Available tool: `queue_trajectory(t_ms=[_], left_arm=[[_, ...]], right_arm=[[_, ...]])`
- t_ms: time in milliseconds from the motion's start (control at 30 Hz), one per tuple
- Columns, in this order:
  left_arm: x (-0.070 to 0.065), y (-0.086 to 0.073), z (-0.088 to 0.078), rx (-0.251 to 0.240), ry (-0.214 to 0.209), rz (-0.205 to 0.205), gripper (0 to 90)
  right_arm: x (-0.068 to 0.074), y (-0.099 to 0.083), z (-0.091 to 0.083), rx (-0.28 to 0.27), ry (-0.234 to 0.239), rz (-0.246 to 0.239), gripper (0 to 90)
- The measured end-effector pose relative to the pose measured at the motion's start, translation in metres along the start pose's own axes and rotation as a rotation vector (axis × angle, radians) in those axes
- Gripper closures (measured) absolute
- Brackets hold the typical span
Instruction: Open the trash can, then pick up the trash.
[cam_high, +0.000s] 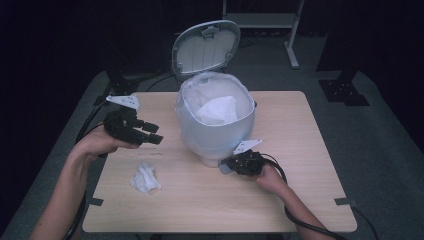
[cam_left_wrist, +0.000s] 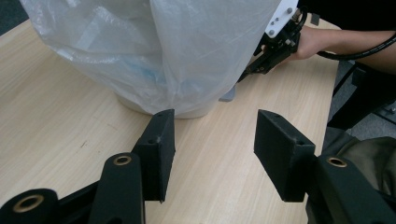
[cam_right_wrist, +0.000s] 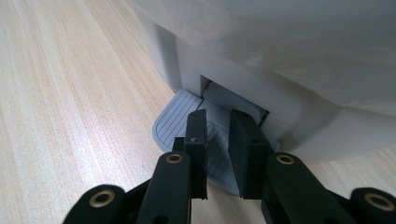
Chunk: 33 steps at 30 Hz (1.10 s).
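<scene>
Crumpled tissue (cam_high: 145, 179) sits near-left on the table (cam_high: 210, 205), right gripper (cam_high: 231, 165) has its jaws pressed together on the bin's pedal (cam_right_wrist: 180, 123), left gripper (cam_high: 152, 133) hangs spread and empty left of the lined bin (cam_high: 216, 120), lid (cam_high: 206, 46) up behind.

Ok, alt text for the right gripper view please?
The right gripper, jaws close together, presses down on the grey ribbed pedal at the base of the white bin, which stands on a light wooden table.
</scene>
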<state>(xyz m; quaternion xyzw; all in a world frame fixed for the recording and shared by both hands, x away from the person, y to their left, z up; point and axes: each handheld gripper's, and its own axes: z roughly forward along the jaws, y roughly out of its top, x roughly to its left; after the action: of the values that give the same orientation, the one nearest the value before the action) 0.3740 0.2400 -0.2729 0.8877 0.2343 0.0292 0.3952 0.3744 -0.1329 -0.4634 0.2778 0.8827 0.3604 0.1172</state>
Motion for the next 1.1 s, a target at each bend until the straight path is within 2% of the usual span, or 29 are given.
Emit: queue_trajectory(t_ms=[233,333,533,1100], left_arm=[[0.005,-0.014,0.007,0.012,0.021,-0.012,44.2],[0.006,-0.022,0.01,0.012,0.016,-0.022,43.3],[0.006,-0.032,0.012,0.003,0.013,-0.022,41.9],[0.004,-0.066,0.015,0.021,0.054,-0.035,37.8]], right_arm=[[-0.001,0.001,0.0,0.004,0.007,-0.005,76.8],[-0.001,0.0,0.0,0.004,0.005,-0.001,76.8],[0.0,0.0,0.0,0.001,0.002,-0.002,76.8],[0.0,0.001,0.0,0.006,-0.003,-0.001,76.9]])
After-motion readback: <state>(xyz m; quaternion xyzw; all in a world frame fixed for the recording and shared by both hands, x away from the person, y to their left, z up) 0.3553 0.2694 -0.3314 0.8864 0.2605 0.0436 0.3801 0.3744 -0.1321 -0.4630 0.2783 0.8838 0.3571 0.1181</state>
